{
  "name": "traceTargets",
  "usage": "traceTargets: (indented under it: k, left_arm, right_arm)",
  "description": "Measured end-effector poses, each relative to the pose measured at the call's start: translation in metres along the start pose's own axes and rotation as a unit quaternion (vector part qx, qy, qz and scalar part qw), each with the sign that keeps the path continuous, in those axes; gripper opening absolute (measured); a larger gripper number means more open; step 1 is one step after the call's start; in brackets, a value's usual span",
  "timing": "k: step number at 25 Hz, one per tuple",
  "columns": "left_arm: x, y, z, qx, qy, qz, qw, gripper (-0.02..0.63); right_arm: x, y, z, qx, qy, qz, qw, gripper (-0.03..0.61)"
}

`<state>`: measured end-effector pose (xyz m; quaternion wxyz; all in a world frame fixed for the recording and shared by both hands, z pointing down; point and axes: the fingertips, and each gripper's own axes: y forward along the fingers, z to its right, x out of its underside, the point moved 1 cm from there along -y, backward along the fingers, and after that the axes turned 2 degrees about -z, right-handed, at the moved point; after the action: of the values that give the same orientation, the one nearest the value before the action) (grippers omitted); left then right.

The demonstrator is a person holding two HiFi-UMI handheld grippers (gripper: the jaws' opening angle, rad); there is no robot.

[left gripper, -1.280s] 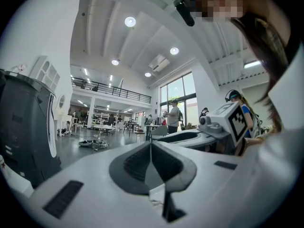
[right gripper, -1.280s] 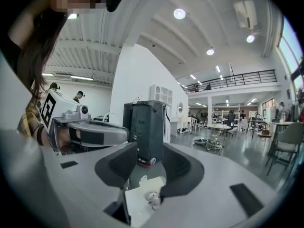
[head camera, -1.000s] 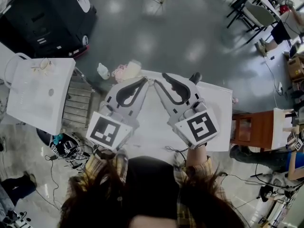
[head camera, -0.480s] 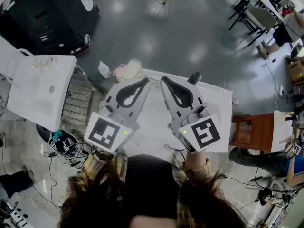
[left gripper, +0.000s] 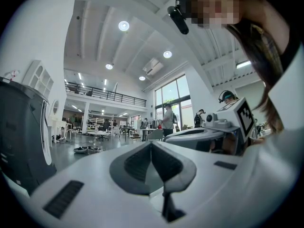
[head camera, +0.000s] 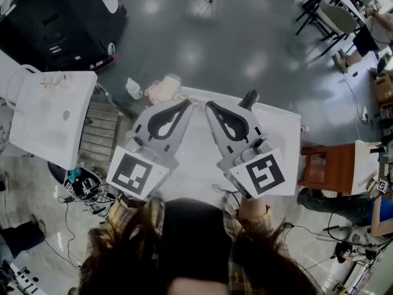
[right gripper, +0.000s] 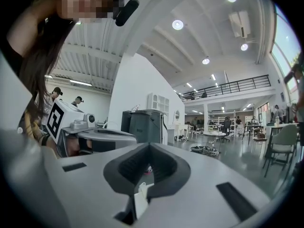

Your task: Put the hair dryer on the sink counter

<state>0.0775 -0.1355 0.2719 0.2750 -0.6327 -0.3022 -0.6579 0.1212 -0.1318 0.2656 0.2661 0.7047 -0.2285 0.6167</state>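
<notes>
In the head view both grippers are held side by side over a white table, jaws pointing away from me. My left gripper is shut with nothing in it, its tips meeting. My right gripper is shut and empty too. A dark handle-shaped object pokes out at the table's far edge behind the right gripper; it may be the hair dryer, mostly hidden. The white sink counter with a faucet stands to the left, apart from both grippers.
A black machine stands at the far left. A bottle and pink and white bundles lie on the floor beyond the table. A wooden stool is to the right, cables lower left. People and desks fill the hall behind.
The right gripper's jaws have closed and it has drifted slightly left. The left gripper has barely moved.
</notes>
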Motion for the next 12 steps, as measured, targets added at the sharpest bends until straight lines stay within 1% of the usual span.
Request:
traceTargets:
  k: [12]
  left_arm:
    - [0.0023, 0.0012, -0.0006, 0.002, -0.007, -0.005, 1.0, 0.017]
  right_arm:
    - [-0.0002, 0.0022, -0.0003, -0.009, 0.001, -0.004, 1.0, 0.014]
